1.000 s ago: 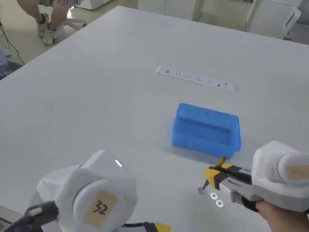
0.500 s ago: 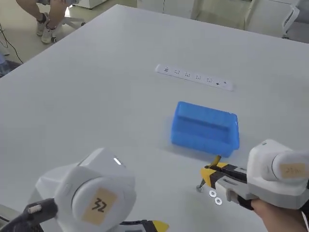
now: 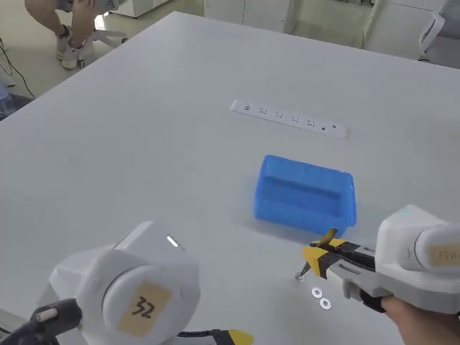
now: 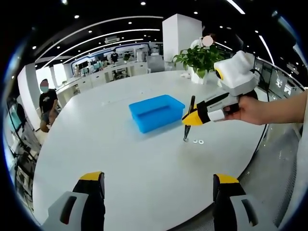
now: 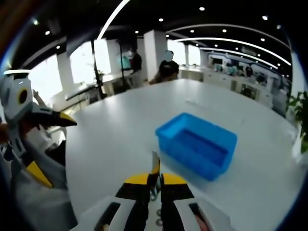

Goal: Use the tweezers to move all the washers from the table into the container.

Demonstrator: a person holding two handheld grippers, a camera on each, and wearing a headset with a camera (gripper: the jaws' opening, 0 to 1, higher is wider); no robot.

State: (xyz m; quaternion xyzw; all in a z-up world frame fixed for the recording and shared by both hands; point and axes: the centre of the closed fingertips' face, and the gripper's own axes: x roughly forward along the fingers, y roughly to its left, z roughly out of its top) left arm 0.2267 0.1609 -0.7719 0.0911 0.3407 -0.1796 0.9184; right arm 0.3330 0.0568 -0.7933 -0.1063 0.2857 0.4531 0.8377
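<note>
Head view: right gripper (image 3: 320,257) clamped on the tweezers (image 3: 305,269), tip just beside two washers (image 3: 317,292) on the table (image 3: 144,144), short of the blue container (image 3: 302,212) (both washers unmoved over the last second; pickup pending); left gripper (image 4: 158,178) jaws spread wide, empty.

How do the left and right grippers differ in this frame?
The left gripper has its jaws wide apart and empty; the right gripper is shut on the tweezers. The left gripper hangs near the table edge, while the right gripper points the tweezers down beside two washers, near the blue container. Both have yellow-tipped jaws.
</note>
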